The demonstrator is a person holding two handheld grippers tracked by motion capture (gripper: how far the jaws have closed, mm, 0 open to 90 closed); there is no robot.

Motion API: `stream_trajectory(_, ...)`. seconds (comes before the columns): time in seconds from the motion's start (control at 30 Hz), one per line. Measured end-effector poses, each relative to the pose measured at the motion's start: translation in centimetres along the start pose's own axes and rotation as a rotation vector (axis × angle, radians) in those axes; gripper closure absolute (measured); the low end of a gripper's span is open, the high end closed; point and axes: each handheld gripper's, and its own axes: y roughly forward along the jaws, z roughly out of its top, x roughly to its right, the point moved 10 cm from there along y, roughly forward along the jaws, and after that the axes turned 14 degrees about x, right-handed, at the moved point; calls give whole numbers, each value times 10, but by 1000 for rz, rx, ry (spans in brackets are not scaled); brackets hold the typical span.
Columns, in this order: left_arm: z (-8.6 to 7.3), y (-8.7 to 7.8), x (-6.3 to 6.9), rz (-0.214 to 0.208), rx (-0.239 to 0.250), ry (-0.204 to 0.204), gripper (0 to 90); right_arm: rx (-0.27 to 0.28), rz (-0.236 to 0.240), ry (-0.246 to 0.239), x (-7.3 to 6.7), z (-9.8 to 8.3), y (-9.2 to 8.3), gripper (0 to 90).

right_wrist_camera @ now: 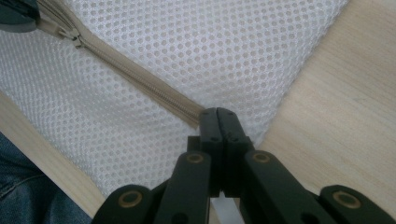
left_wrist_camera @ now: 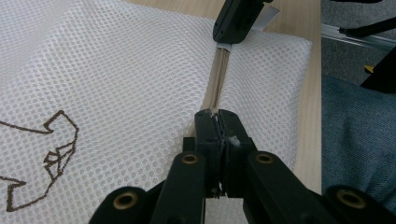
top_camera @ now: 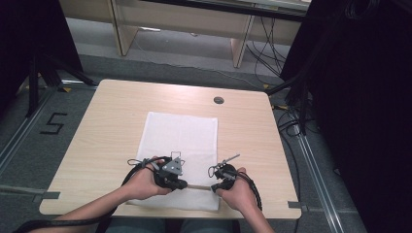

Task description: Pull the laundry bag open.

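On the near half of a wooden table [top_camera: 107,116] lay one white mesh bag [top_camera: 180,136] with one beige zipper [right_wrist_camera: 140,77] along its near edge. Two grippers worked it: the left gripper [left_wrist_camera: 216,114] pinched the zipper's pull, the right gripper [right_wrist_camera: 217,112] clamped the zipper's end. Sliding it cleanly would need the right holding taut while the left drew straight along the teeth.

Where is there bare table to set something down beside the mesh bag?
Bare wood lies left and right of the white mesh bag, and beyond it up to the round grommet hole. It is crowded at the near edge, where both grippers pinch the zipper.
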Motion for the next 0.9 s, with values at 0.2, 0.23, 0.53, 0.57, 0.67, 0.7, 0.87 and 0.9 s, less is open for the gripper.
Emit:
stream_trajectory(0.2, -4, 0, 2, 0, -10, -22, 877, 10, 7, -17, 0, 1, 1, 900)
stream_trajectory(0.23, -4, 0, 2, 0, -10, -22, 877, 10, 7, -17, 0, 1, 1, 900)
stream_trajectory(0.53, -3, 3, -2, 4, 1, -44, 876, -3, -8, -13, -2, 1, 1, 900)
stream_trajectory(0.57, -3, 3, -2, 12, -1, -48, 876, -6, -11, -12, -2, 1, 1, 900)
stream_trajectory(0.67, -3, 5, -2, 12, -2, -52, 876, -12, -10, -8, -3, 1, 1, 900)
stream_trajectory(0.7, -2, 6, -2, 11, 1, -49, 876, -15, -10, -5, -4, 0, 1, 900)
stream_trajectory(0.87, -2, 6, -4, 22, 0, -73, 876, -12, -10, -12, -3, 0, 1, 900)
stream_trajectory(0.9, -2, 5, -4, 24, -5, -79, 876, -11, -13, -11, -4, 1, 1, 900)
